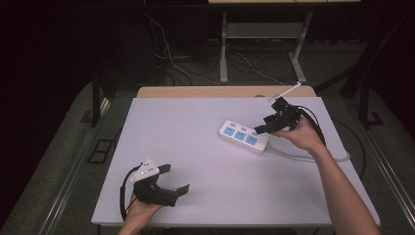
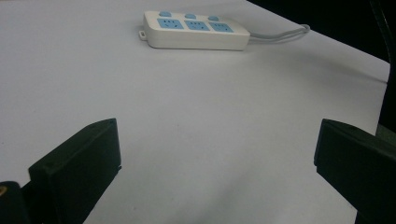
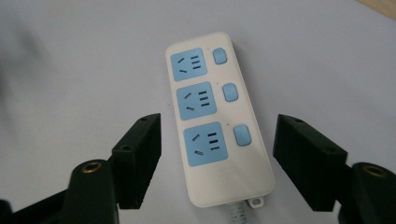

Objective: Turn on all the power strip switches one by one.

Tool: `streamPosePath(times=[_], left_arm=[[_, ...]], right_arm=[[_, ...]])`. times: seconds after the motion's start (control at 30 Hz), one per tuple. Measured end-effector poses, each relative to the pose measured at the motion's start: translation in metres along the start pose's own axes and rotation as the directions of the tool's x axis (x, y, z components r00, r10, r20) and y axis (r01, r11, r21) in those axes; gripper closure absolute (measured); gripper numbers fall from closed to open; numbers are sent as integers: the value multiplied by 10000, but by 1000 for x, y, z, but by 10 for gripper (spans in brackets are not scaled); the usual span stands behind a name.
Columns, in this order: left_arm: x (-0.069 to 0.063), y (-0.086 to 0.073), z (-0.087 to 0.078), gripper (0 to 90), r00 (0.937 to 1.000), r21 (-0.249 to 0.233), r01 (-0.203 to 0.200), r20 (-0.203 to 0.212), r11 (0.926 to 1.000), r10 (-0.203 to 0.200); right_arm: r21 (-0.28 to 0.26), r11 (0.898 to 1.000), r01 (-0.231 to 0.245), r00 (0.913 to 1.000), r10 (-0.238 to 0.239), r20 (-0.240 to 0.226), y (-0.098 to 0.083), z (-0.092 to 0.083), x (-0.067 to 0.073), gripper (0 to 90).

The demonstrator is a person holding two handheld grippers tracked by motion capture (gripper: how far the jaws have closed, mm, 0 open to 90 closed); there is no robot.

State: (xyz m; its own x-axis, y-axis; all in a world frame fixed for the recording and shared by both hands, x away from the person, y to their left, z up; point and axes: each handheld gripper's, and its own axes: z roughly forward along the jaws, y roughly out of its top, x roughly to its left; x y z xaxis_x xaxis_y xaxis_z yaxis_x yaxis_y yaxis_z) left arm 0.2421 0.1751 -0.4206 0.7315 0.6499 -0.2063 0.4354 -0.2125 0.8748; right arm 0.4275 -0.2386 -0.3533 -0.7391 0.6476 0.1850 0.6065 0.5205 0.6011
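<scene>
A white power strip (image 1: 243, 136) with 3 blue sockets lies right of centre on the white table (image 1: 205, 147). The right gripper (image 1: 263, 128) hovers over it, released. The left gripper (image 1: 176, 178), near left, is released, empty.

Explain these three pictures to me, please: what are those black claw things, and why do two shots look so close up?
A person sits at a white table, holding a hand tool in each hand. Each tool is a gripper with two black jaws. One picture comes from a camera above the table; the two close ones come from cameras riding on the grippers. The left gripper hovers open near the table's near edge, holding nothing. The right gripper is open too, its jaws on either side of a white power strip with three blue sockets and three blue buttons. Nothing is held yet.
</scene>
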Motion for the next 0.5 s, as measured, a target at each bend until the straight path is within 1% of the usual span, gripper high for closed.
streamPosePath(times=[0.03, 0.07, 0.1, 0.13, 0.2, 0.23, 0.3, 0.4, 0.5], left_arm=[[0, 0, 0, 0, 10000, -8, 12, -8, 10000, -12], [0, 0, 0, 0, 10000, -15, 26, -3, 10000, -26], [0, 0, 0, 0, 10000, -15, 26, -3, 10000, -26], [1, 0, 0, 0, 10000, -6, 41, -2, 10000, -41], [1, 0, 0, 0, 10000, -7, 39, -9, 10000, -39], [0, 0, -1, 0, 10000, -54, 59, -9, 10000, -59], [0, 0, -1, 0, 10000, -121, 92, 25, 9999, -91], [0, 0, -1, 0, 10000, -140, 81, 33, 9999, -81], [-1, 0, -1, 0, 9999, -166, 90, 63, 9998, -89]], right_arm=[[-31, 10000, 34, 10000, -34, 42, 0, 1, -1, 344], [-9, 10000, -67, 10000, 67, 25, 1, 2, -2, 368], [-9, 10000, -67, 10000, 67, 25, 1, 2, -2, 368], [2, 10000, -35, 10000, 35, -59, 1, 4, -5, 401], [50, 9999, -125, 9999, 125, -96, 1, 5, -6, 412], [138, 9999, -99, 9999, 101, -136, 0, 8, -8, 443], [225, 9995, -199, 9994, 205, -285, 0, 11, -11, 480], [333, 9991, -264, 9990, 275, -343, -1, 15, -16, 535], [306, 9990, -314, 9987, 327, -402, -2, 18, -19, 591]])
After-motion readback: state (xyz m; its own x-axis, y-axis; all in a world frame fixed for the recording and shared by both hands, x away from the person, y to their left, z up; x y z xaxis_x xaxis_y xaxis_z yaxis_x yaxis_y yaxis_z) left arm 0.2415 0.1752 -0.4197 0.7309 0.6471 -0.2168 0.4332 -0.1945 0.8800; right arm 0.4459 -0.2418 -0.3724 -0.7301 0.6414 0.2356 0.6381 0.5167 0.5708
